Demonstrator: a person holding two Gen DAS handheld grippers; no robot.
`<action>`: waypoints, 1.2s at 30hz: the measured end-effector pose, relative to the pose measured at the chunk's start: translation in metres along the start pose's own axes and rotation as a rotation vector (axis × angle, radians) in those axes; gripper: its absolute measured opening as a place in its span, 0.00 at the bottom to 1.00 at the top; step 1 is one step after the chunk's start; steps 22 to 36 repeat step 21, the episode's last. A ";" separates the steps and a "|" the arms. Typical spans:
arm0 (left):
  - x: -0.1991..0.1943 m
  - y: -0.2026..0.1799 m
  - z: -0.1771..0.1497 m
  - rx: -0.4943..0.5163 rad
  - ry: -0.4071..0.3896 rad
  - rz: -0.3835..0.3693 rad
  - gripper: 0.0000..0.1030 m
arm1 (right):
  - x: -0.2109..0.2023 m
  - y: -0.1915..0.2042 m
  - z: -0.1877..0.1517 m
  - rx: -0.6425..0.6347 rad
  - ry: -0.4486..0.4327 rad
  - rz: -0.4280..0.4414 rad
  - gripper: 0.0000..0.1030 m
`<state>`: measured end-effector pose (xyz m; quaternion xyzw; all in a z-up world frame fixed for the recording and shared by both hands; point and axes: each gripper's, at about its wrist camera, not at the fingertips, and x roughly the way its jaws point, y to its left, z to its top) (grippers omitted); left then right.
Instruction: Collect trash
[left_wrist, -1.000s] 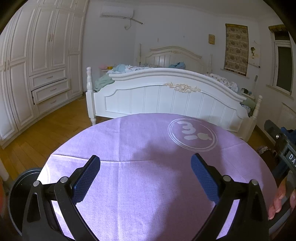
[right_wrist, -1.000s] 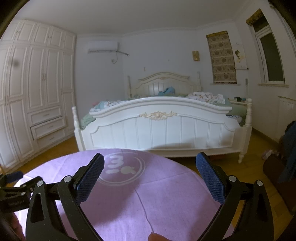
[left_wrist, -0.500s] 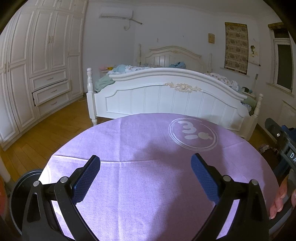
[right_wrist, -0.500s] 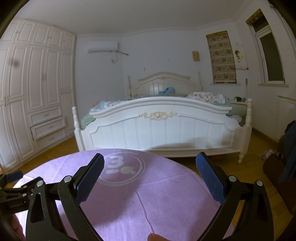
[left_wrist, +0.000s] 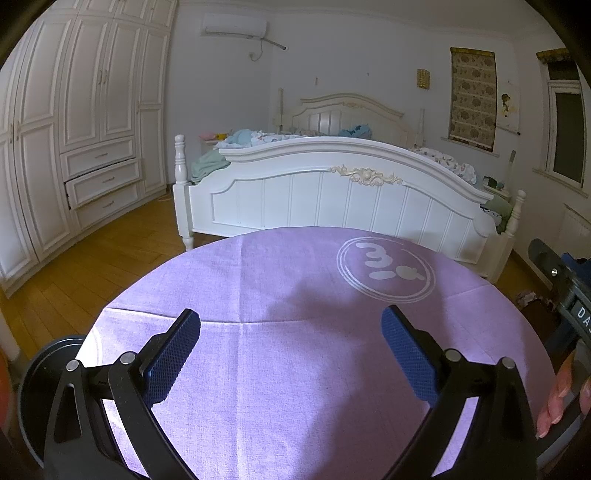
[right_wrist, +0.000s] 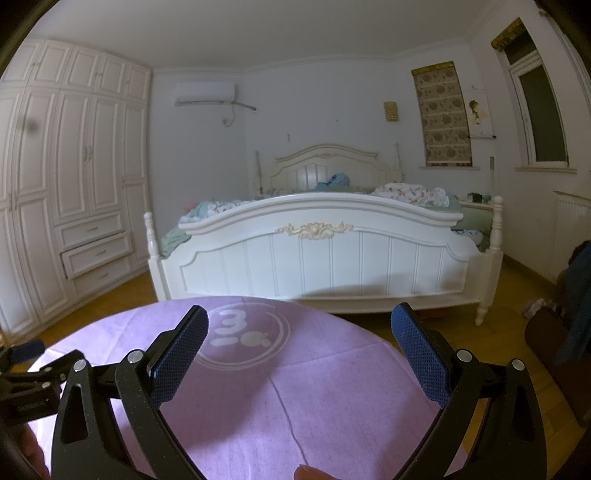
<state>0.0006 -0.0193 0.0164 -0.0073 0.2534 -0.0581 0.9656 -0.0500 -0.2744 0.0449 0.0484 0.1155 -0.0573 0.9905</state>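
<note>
While both tools hover over one round purple woven cloth (left_wrist: 280, 369), the left gripper (left_wrist: 291, 349) spreads two blue knurled pads (left_wrist: 168, 360) wide, empty; right gripper (right_wrist: 300, 349) likewise; one white circular logo (right_wrist: 247, 338) between its fingers; trash unseen

Left tongs (left_wrist: 290, 354): fingers spread wide, gripping nothing, level
Right tongs (right_wrist: 300, 354): fingers spread wide, gripping nothing, level
Spacing: side by side, apart
</note>
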 end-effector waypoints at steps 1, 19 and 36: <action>0.000 0.000 0.000 -0.001 0.000 0.000 0.95 | 0.000 0.000 -0.001 0.000 0.000 0.000 0.95; -0.001 0.003 0.001 -0.013 -0.004 -0.006 0.95 | 0.002 -0.002 0.001 -0.002 0.000 0.002 0.95; -0.001 0.003 0.001 -0.012 -0.004 -0.006 0.95 | 0.002 -0.002 0.001 -0.001 0.000 0.002 0.95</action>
